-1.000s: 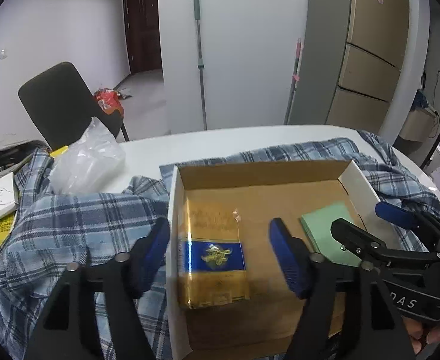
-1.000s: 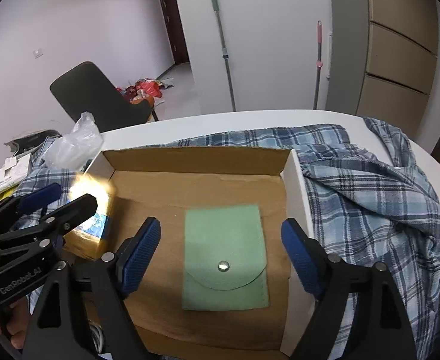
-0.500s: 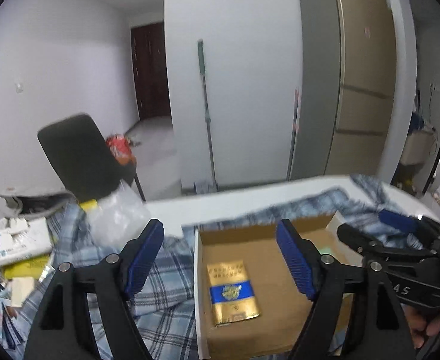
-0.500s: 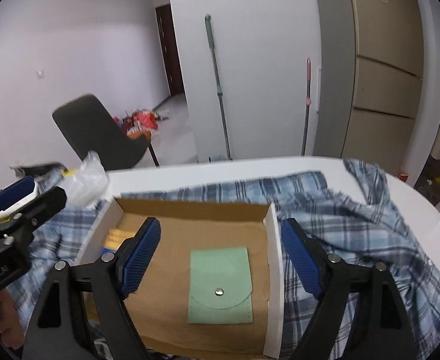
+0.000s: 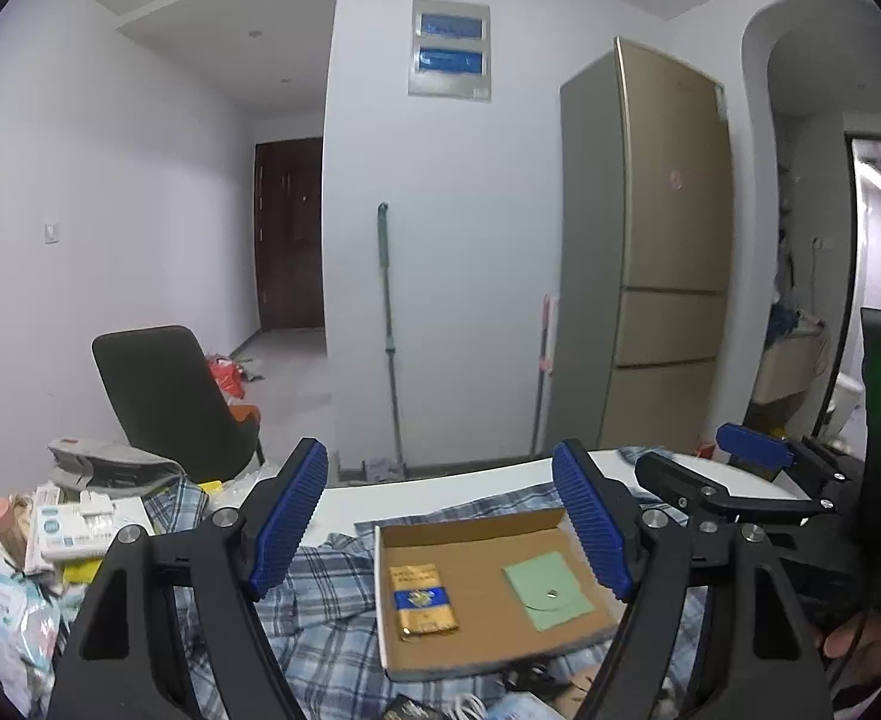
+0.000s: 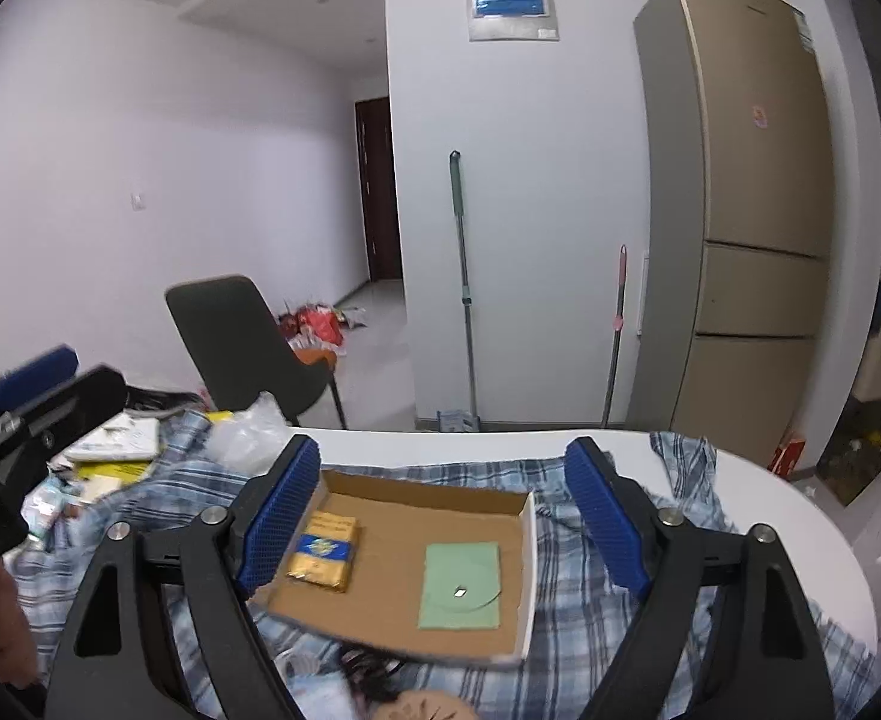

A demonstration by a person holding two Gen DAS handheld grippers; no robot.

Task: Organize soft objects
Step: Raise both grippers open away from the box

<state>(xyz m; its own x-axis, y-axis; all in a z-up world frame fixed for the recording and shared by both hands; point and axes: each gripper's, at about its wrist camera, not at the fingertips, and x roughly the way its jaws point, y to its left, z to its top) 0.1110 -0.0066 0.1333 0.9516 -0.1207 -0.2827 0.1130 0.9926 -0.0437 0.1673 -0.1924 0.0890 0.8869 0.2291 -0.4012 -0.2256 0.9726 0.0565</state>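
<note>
A white-walled room with a dark chair [image 6: 242, 348] on the left, two mop handles against the wall, and a tall gold refrigerator [image 6: 734, 192] on the right. In front sits a white table [image 6: 788, 516] draped with a blue plaid shirt [image 6: 590, 570]; loose packets and papers are heaped at its left end.

On the shirt lies a shallow cardboard box [image 6: 422, 495], open on top. Inside it, toward the left, lies a gold packet [image 5: 422, 600] with a blue band. To its right, apart from it, lies a flat pale green pouch [image 6: 460, 585] with a rounded flap and a small metal snap.

The left gripper [image 5: 452, 522] is above the box, its blue-padded jaws spread wide with nothing between them. The right gripper [image 6: 443, 519] is also above the box; its jaws have just been opening and stand wide, holding nothing.
</note>
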